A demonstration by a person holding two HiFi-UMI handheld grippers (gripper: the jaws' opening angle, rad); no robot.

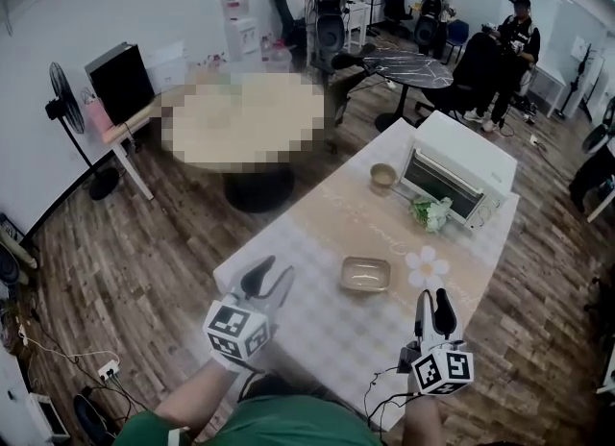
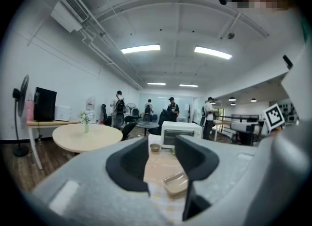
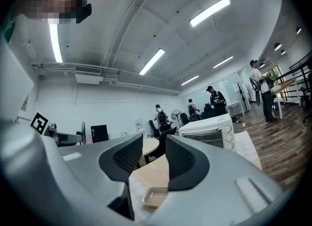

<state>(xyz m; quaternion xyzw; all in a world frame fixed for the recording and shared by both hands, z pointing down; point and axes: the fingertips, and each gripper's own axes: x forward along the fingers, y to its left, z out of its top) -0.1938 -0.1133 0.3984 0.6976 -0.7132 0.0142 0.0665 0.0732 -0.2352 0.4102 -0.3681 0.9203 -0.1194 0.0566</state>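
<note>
- Down at the near edge of the table (image 1: pixel 288 242): left gripper (image 1: pixel 272 279), jaws parted to a medium gap, gripping nothing.
- Over on the other side: right gripper (image 1: pixel 433 308), jaws parted more narrowly, gripping nothing either.
- Between the two grippers and a little ahead of them: a shallow rectangular tray (image 1: pixel 365 274), flat on the tablecloth, apart from both.
- In the left gripper view: tray (image 2: pixel 175 183) low in the gap, tucked toward the right-hand jaw, touching neither.
- In the right gripper view: tray (image 3: pixel 155 198) low in the gap again, just under the jaw tips' line of sight, out ahead on the cloth.
- Inside the tray: only its own pale bottom on show.
- Farther up the table: a small round bowl (image 1: pixel 383 177), contents too small to tell.
- Just beside the bowl: a white toaster oven (image 1: pixel 456 180), door shut, dark behind the glass.
- In front of the oven: a small bunch of greenery (image 1: pixel 430 211), near the bowl, well apart from the tray.
</note>
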